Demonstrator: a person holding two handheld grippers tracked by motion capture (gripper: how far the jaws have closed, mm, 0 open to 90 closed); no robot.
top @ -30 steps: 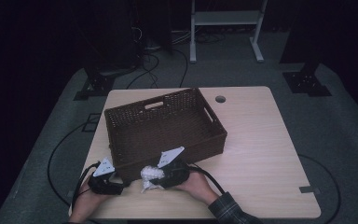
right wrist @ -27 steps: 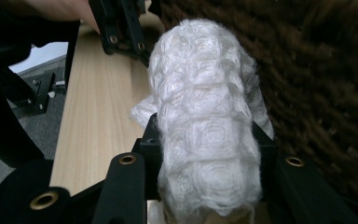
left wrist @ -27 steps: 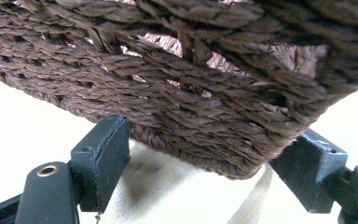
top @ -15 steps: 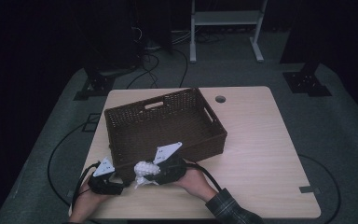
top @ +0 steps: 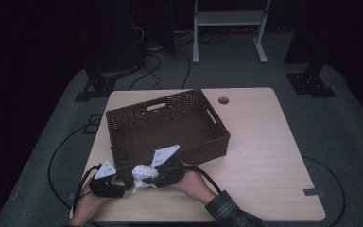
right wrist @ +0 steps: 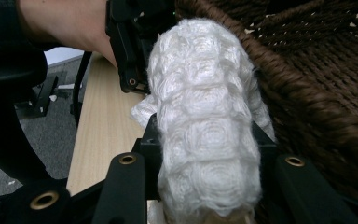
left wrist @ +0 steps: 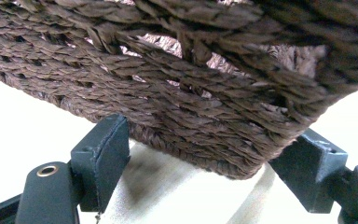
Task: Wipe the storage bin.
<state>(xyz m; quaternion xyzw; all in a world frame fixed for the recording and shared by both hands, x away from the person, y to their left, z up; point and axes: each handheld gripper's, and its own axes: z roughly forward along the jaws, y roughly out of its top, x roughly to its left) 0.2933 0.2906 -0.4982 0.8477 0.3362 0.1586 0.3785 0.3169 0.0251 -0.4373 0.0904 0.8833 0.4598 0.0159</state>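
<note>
A bunched white knitted cloth (right wrist: 205, 126) is clamped in the right hand-held gripper (top: 157, 174), held just off the light wooden worktop (top: 264, 142) beside the near wall of the dark brown woven wicker basket (top: 170, 125). The left hand-held gripper (left wrist: 205, 182) is set with jaws wide astride the basket's near corner, not pinching it. Risk: a trailing fold can be snagged on the weave, or the basket nudged, if the rim is not cleared.

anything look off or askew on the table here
The woven basket sits skewed to the table edges, and in the left gripper view its near corner looks raised off the wood between the left tool's open jaws. Nothing looks spilled or damaged; the right tool grips a white cloth.
</note>
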